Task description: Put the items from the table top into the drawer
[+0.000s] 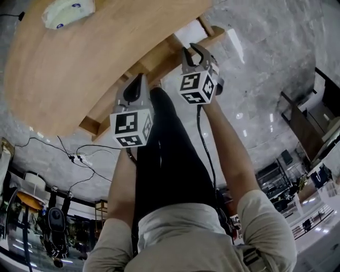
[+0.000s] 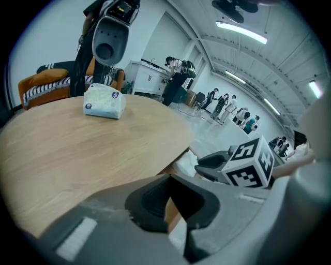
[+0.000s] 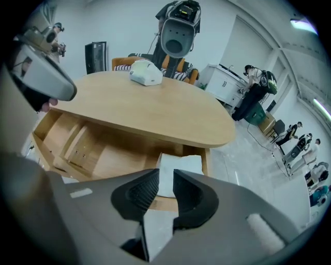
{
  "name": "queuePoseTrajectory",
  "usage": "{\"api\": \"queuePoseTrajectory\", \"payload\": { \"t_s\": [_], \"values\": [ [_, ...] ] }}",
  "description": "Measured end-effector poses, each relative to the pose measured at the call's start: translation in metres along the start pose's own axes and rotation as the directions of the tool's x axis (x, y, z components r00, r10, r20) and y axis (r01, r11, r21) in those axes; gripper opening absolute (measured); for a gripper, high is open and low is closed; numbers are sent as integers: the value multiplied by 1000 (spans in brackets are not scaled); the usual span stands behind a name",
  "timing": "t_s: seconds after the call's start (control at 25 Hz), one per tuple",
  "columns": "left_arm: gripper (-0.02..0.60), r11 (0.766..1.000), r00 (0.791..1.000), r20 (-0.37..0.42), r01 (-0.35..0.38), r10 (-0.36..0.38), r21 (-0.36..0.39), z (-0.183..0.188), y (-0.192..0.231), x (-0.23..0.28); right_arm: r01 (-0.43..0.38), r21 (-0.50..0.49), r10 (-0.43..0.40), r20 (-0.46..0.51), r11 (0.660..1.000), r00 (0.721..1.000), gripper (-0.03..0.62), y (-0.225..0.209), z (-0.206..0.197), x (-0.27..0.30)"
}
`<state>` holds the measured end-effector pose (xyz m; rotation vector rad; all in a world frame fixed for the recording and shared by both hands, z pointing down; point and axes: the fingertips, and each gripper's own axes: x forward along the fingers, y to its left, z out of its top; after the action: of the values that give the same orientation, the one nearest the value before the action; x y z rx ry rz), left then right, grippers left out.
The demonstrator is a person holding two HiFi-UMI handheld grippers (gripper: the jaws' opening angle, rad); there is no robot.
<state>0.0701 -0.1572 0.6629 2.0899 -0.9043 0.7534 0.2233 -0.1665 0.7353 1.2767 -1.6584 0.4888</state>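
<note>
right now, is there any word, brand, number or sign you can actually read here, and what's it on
No text can be read in any view.
Tissue pack on the table top: small blue marks, too blurred to read.
Marker cubes: black and white square patterns only, no words or numbers.
White item in the drawer: no print visible.
Background room: anything printed there is too small to make out.

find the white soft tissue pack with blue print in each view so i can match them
Head view: white soft tissue pack top left, on the round light wooden table.
Left gripper view: pack upper left, on the table's far side.
Right gripper view: pack top centre.
Shared landmark: that table.
</note>
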Motion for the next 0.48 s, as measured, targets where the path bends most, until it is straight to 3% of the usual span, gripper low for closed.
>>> {"api": "queuePoseTrajectory", "payload": {
  "t_s": [0.2, 0.32, 0.48],
  "values": [
    [20, 998, 1000, 25, -20, 19, 55, 29, -7, -36, 42, 64, -48, 93, 997, 994, 14, -4, 40, -43],
    [20, 994, 998, 61, -30, 24, 109, 53, -24, -65, 39, 114, -58, 171, 993, 984, 8, -2, 71, -94],
    [20, 994, 989, 145, -23, 8, 106, 95, -50, -120, 12, 152, -57, 294, 988, 954, 8, 2, 122, -176]
  ]
}}
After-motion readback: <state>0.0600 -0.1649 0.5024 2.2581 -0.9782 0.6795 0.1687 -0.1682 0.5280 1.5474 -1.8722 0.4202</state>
